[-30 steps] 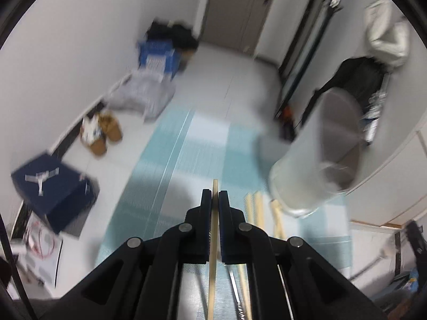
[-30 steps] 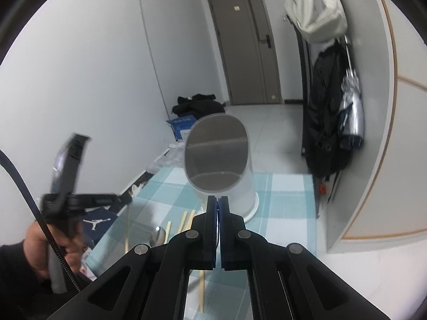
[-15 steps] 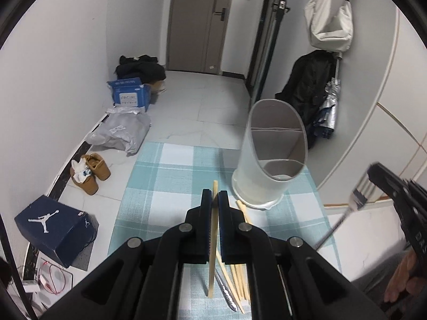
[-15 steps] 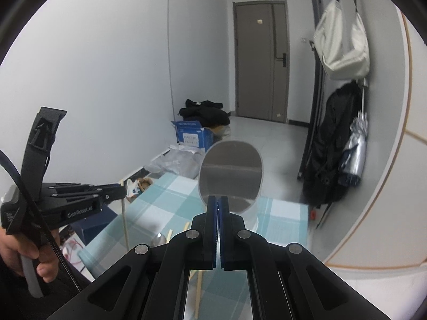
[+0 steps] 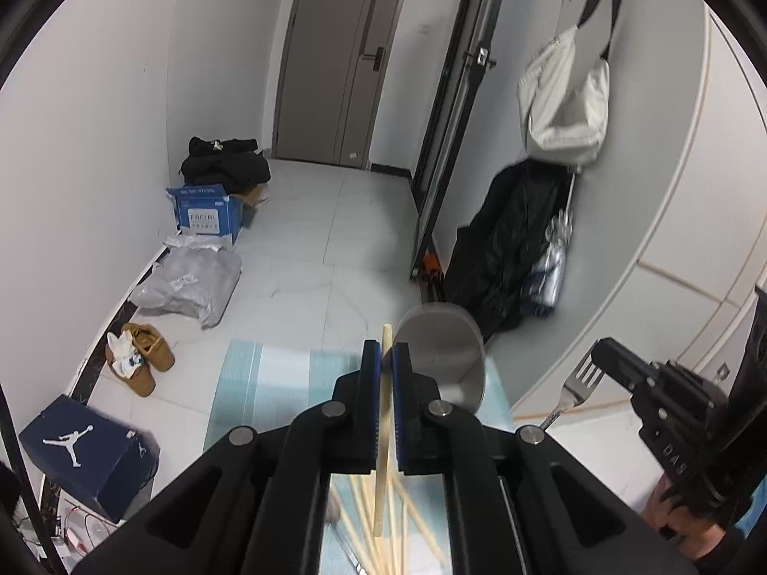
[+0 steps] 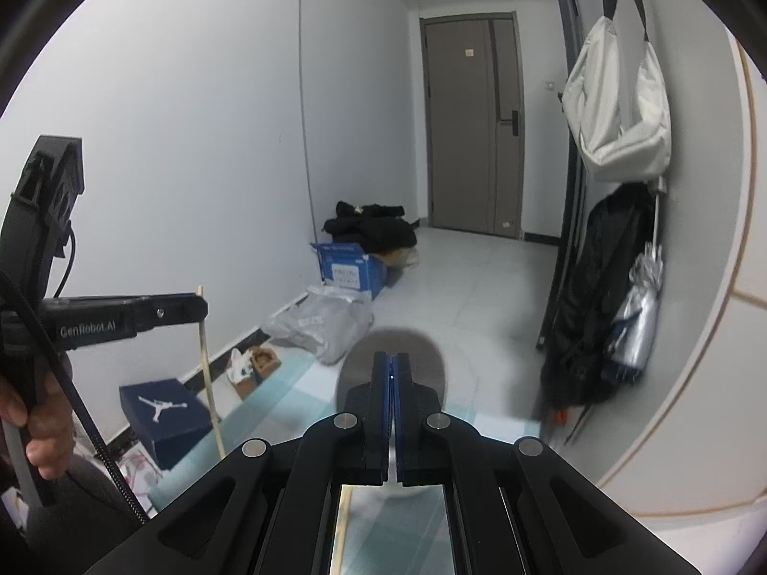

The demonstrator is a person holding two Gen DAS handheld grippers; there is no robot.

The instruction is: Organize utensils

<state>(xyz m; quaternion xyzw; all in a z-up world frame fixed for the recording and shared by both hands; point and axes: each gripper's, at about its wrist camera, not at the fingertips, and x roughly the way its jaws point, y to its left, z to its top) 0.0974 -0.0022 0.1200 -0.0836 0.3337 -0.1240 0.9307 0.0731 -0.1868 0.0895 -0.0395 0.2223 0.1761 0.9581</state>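
The left hand-held gripper [image 5: 382, 357] pinches a slim pale wooden chopstick [image 5: 380, 469]; the right hand-held gripper [image 5: 605, 353] clamps a shiny metal fork [image 5: 577, 385] near the translucent oval holder [image 5: 443, 359].

Black grippers [image 5: 382, 359] — blue pads [image 5: 369, 364]

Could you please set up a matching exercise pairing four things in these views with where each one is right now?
Things:
1. chopstick
2. fork
3. white bag
4. blue shoe box

Places:
A. hanging on the wall
B. on the floor by the left wall
C. clamped in the left gripper
D. clamped in the right gripper

Pairs: 1-C, 2-D, 3-A, 4-B
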